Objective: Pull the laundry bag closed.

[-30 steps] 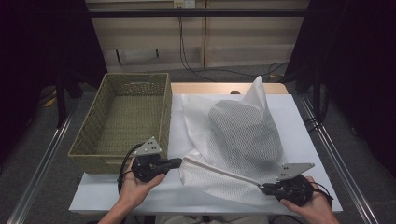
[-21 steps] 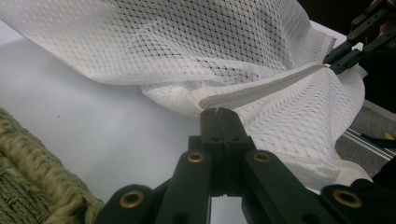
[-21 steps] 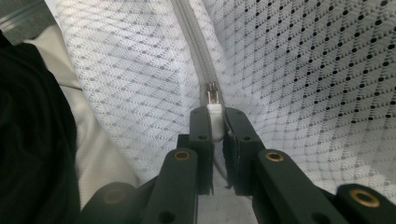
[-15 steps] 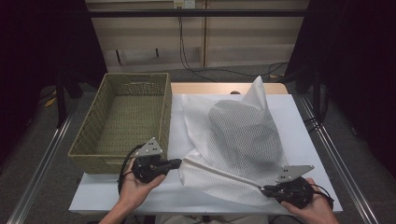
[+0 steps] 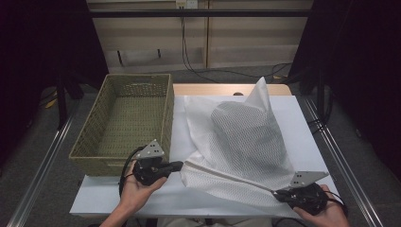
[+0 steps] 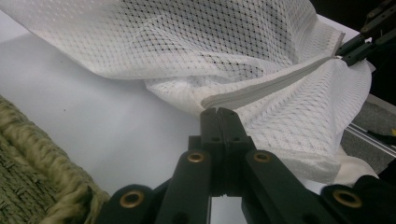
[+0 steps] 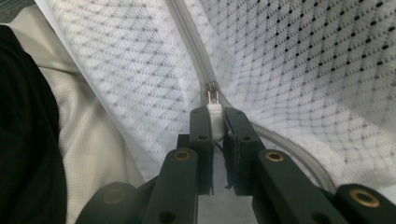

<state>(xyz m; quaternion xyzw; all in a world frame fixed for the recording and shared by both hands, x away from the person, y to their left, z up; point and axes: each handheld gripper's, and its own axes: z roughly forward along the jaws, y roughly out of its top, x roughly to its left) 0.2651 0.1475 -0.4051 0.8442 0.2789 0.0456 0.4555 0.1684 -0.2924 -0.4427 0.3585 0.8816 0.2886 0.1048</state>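
Risk: right tongs (image 7: 214,122), clenched on zipper pull (image 7: 213,105) at frame's lower right, may slip off w/ jerky tug, while left tongs (image 6: 218,113) pinch mesh laundry bag (image 5: 246,142) at zipper end, center tabletop (image 5: 161,201).

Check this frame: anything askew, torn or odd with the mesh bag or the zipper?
Nothing stands out. The mesh bag lies bulged on the table, no tears visible. The left gripper is shut on the zipper's end, the right gripper on the zipper pull. The basket sits upright.
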